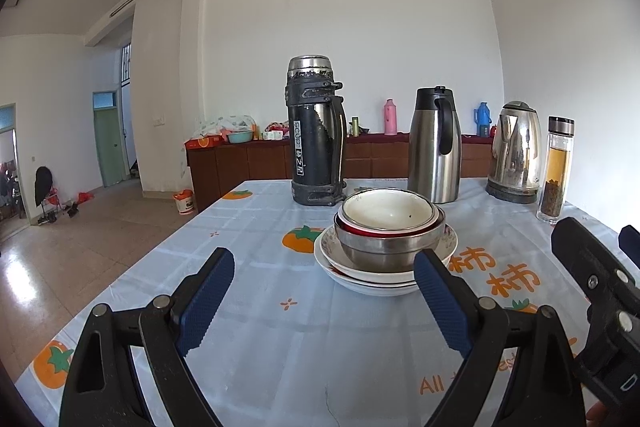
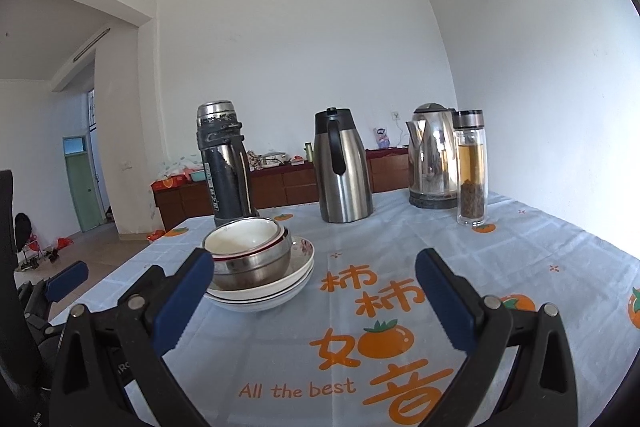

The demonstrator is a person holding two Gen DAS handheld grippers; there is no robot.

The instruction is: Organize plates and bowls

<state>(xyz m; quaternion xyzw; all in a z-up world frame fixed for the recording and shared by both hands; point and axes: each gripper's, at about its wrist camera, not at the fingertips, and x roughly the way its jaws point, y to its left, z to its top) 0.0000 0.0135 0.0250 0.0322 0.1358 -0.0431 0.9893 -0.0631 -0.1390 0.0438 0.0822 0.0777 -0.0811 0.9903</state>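
1. The left gripper (image 1: 324, 291) hovers over the table (image 1: 248, 339) with its jaws spread wide and nothing between them; its blue pads (image 1: 208, 297) sit low in the left wrist view.
2. The right gripper (image 2: 314, 297) is likewise released, jaws wide apart and empty above the printed cloth.
3. The dishes form one stack: a white bowl (image 1: 387, 209) nests in a red-rimmed bowl (image 1: 360, 229), which nests in a steel bowl (image 1: 384, 251), all resting on the plates (image 1: 360, 277) (at least two, the top one with a flower pattern).
4. In the left wrist view the stack lies at about 1 o'clock from the gripper, just beyond the right fingertip, which overlaps the plates' rim in the picture; whether it touches cannot be told.
5. In the right wrist view the stack (image 2: 260, 267) lies at about 11 o'clock, behind the left fingertip.
6. Behind the stack at 12 o'clock stands a black flask (image 1: 316, 131), upright.
7. Toward 1 o'clock stands a steel jug (image 1: 434, 147) with a black handle, then an electric kettle (image 1: 514, 153), then a glass bottle (image 1: 556, 171) holding amber liquid over dark leaves.
8. The right gripper's black body shows at 3 o'clock in the left wrist view.
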